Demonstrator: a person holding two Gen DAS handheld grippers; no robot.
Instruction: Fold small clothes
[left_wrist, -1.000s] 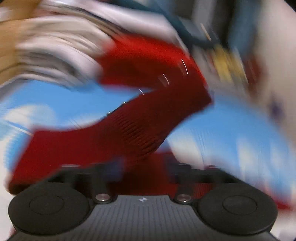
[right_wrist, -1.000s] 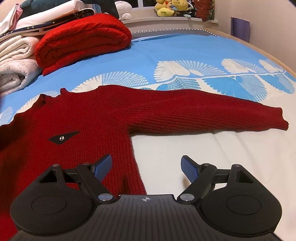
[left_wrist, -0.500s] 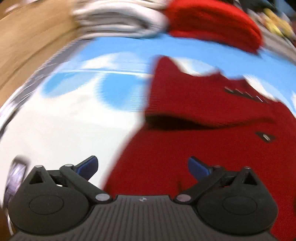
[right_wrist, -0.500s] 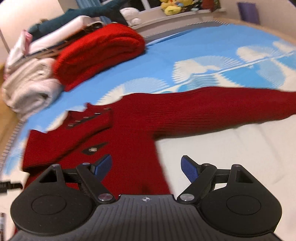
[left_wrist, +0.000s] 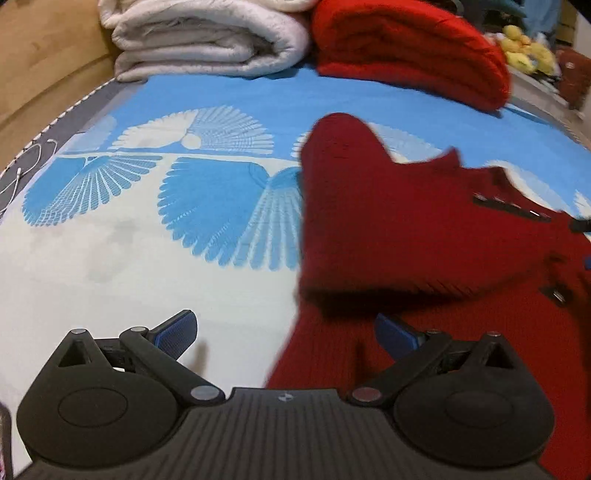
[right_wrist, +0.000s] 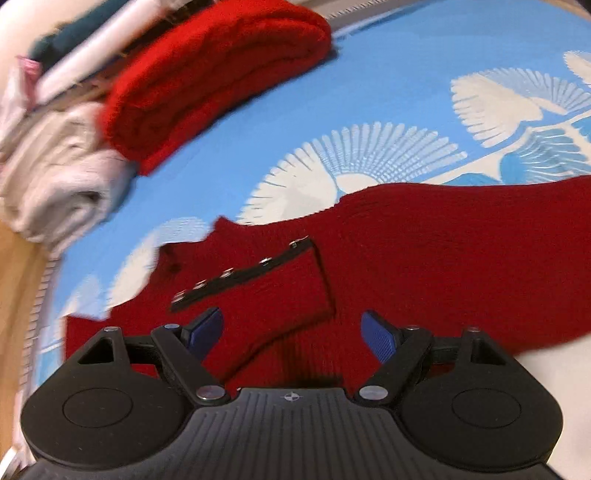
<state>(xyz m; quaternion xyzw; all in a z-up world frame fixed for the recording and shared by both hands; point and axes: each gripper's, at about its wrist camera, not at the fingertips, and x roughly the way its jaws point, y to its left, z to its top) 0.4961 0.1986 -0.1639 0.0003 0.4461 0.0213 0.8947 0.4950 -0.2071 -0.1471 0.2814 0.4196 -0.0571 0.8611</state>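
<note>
A dark red knit sweater lies flat on the blue and white bedsheet. Its near sleeve, which has a dark button strip, is folded across the chest. The other sleeve stretches out to the right. My left gripper is open wide over the sweater's left side edge, one finger above the sheet and one above the knit, with nothing between them. My right gripper hangs open above the body just below the folded sleeve, holding nothing.
A folded bright red knit and a folded white blanket are stacked at the head of the bed, with more folded clothes behind. Plush toys sit at the far right. A wooden bed frame and a white cable border the left.
The sleeve that hung at my left gripper now lies folded across the sweater. The left gripper has drawn back to the sweater's side edge. My right gripper swung left, from the outstretched sleeve to the body.
</note>
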